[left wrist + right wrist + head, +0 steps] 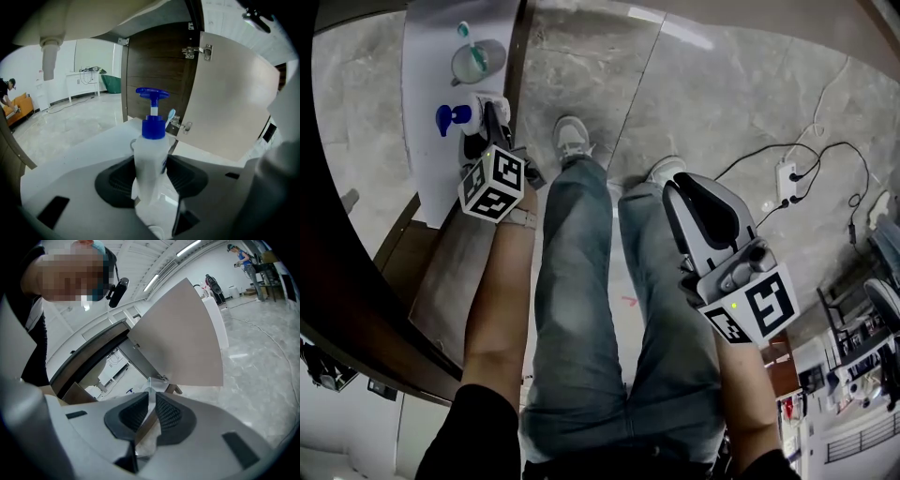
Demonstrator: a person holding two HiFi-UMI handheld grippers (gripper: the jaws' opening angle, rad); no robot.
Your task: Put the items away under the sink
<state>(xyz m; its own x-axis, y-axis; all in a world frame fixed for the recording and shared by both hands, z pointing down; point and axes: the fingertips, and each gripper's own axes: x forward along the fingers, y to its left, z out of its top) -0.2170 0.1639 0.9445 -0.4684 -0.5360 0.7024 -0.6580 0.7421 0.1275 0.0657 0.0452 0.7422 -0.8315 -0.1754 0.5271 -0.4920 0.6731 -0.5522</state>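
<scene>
Four lots on our sheet, largest first. Shall we call them off?

Go ahead. Lot one: under-sink cabinet [154, 65], door [229, 103] swung open, white floor [427, 178] showing below the basin's drain pipe [49, 61]. We enter it as ready to receive.

Lot two?

Pump bottle [150, 145], pale body, blue pump head. Left gripper [151, 164] has its jaws set wide and pressed on the body from both sides, bottle upright between the pads. We place it at the cabinet opening, over the white floor. We cannot tell whether its base touches that floor. Our judgement: arriving, not yet released, so not yet put away.

Lot three?

Cup [499, 56] with a toothbrush [465, 30] in it, set on the white floor just beyond the bottle, further inside. We log that one as stowed.

And lot four?

Thin, pale, translucent piece [151, 394], too slight for us to name. Right gripper [151, 401] has its pads drawn nearly together with the piece pinched between them. It hangs outside the cabinet, on the far side of the person's legs [581, 281] from the opening. By our reckoning it has its whole trip ahead.

Anything outstanding beyond those two?

Only the door, which we expect will want shutting once both are in.
</scene>
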